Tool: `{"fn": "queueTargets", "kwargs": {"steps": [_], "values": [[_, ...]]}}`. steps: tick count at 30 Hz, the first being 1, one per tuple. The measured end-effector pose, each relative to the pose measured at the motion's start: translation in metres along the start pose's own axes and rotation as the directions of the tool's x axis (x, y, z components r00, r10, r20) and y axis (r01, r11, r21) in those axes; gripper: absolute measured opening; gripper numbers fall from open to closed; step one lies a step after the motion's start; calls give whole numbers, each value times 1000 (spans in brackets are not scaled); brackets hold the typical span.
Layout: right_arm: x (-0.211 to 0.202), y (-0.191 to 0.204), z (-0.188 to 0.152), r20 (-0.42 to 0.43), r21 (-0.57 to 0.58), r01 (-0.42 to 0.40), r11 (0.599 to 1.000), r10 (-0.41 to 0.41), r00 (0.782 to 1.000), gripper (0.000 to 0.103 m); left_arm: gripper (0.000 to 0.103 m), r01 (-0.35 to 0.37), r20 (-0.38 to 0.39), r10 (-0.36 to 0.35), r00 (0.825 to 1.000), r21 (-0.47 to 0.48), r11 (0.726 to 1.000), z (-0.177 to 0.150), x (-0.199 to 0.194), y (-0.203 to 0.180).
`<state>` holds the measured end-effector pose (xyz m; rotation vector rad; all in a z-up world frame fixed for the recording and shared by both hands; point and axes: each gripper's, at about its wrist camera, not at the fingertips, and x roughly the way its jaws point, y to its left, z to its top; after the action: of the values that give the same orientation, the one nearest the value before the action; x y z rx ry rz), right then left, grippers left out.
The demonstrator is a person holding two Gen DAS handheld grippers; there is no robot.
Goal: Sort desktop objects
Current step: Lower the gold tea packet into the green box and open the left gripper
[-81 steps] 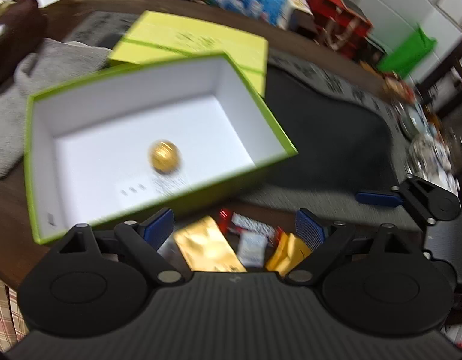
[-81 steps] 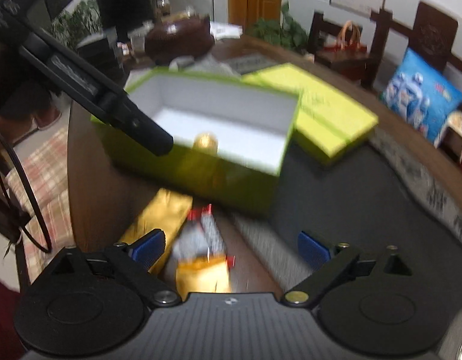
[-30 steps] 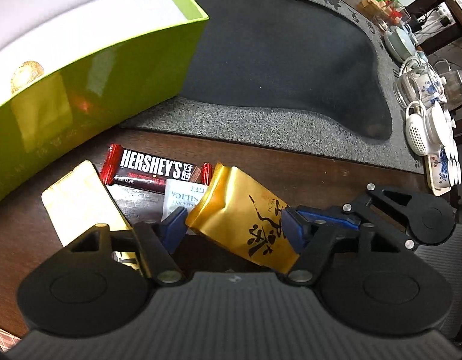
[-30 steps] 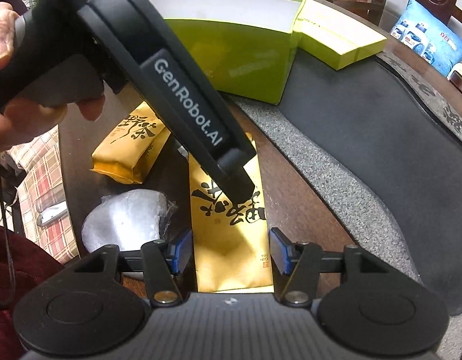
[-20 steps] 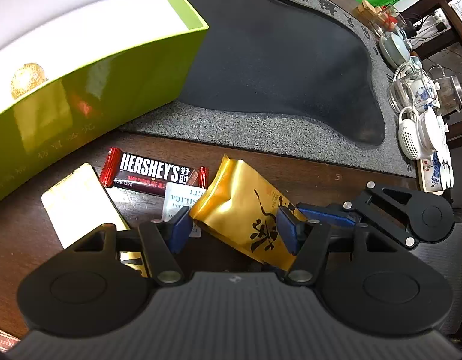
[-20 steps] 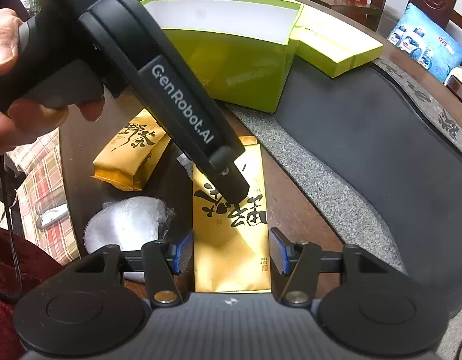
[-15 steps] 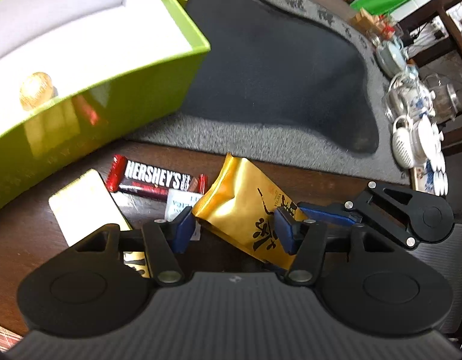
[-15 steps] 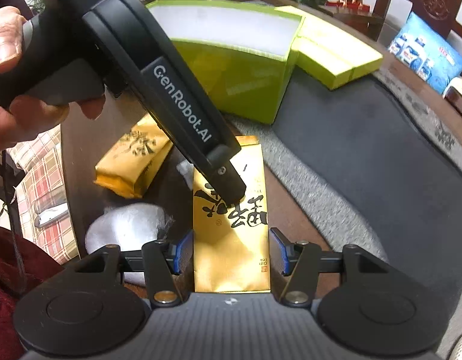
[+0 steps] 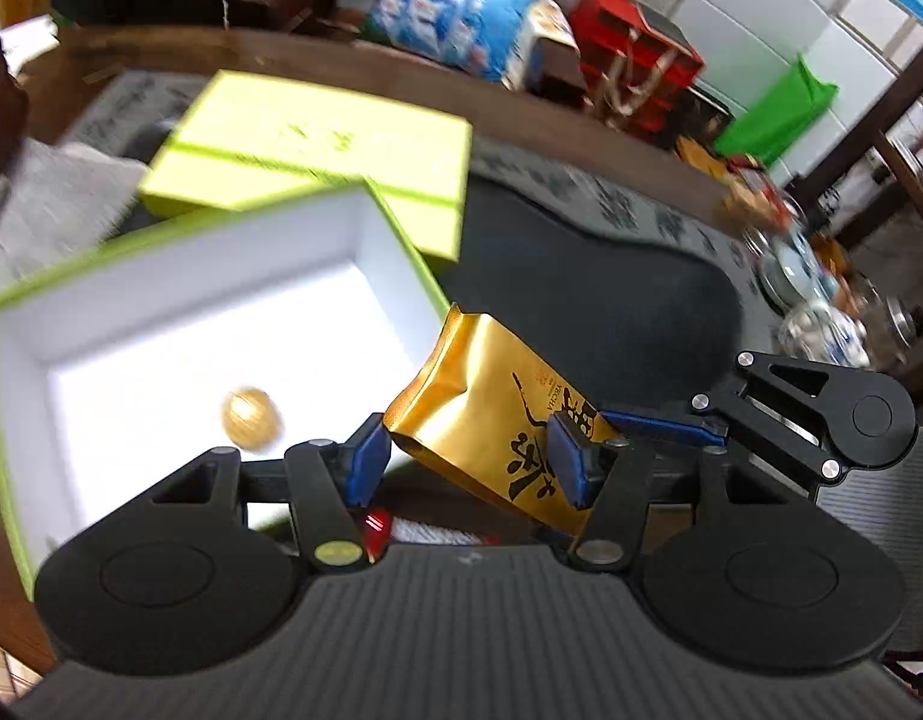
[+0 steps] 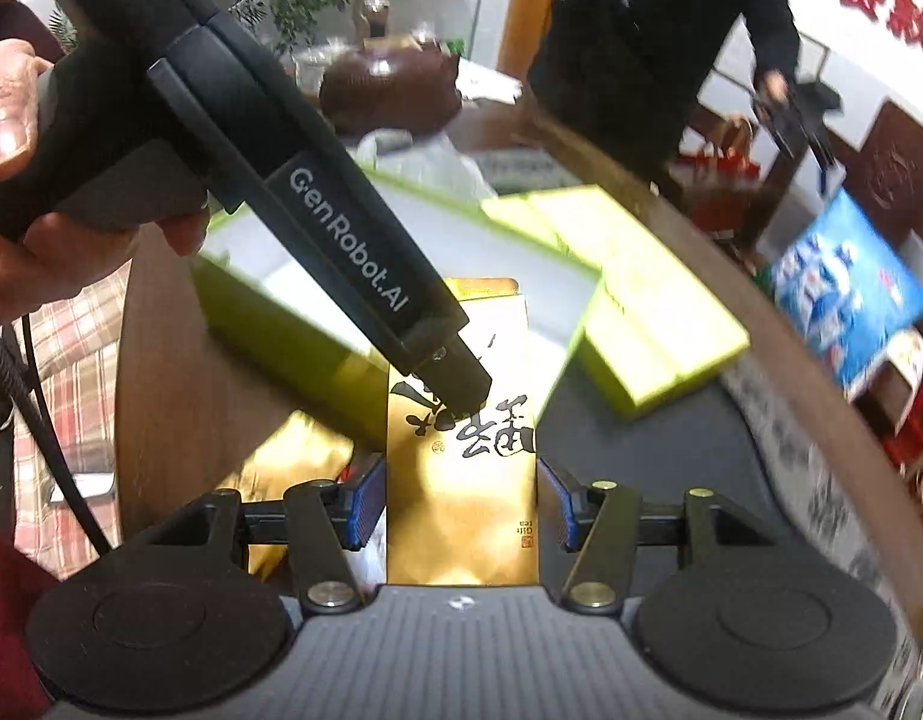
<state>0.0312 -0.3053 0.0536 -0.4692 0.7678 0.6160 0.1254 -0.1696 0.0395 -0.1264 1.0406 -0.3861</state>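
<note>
Both grippers hold one gold tea pouch with black characters. My left gripper (image 9: 470, 468) is shut on the pouch (image 9: 491, 414), lifted beside the open green box (image 9: 401, 240) with white lining. A gold foil ball (image 9: 251, 420) lies in the box. In the right wrist view my right gripper (image 10: 461, 501) is shut on the same pouch (image 10: 461, 480), with the left gripper's finger (image 10: 443, 366) across its top. The box (image 10: 293, 324) stands behind.
The green lid (image 9: 317, 162) lies behind the box on a dark stone tea tray (image 9: 581, 276). A second gold pouch (image 10: 293, 468) lies on the wooden table. A red chocolate bar (image 9: 377, 525) shows under the left gripper. Teaware (image 9: 821, 312) stands at the right.
Both grippers have lifted the gold pouch off the table and carried it up toward the open box. The views now look over the box interior.
</note>
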Motion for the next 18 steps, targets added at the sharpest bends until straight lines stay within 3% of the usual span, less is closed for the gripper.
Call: {"fn": "queueTargets", "kwargs": {"steps": [4,10,18], "values": [[21,-6,34,21,-14,-15,1000,15,1000,54,57,-37,22,37,999,-38,999,23,2,24],[70,-14,79,-6,-6,-42,999,42,999,54,57,-68,-13,67,998,-78,995,44,27,63],[140,-19,97,-113,51,-105,993,110,988,54,57,-80,-80,69,994,-141,987,54,54,119]]}}
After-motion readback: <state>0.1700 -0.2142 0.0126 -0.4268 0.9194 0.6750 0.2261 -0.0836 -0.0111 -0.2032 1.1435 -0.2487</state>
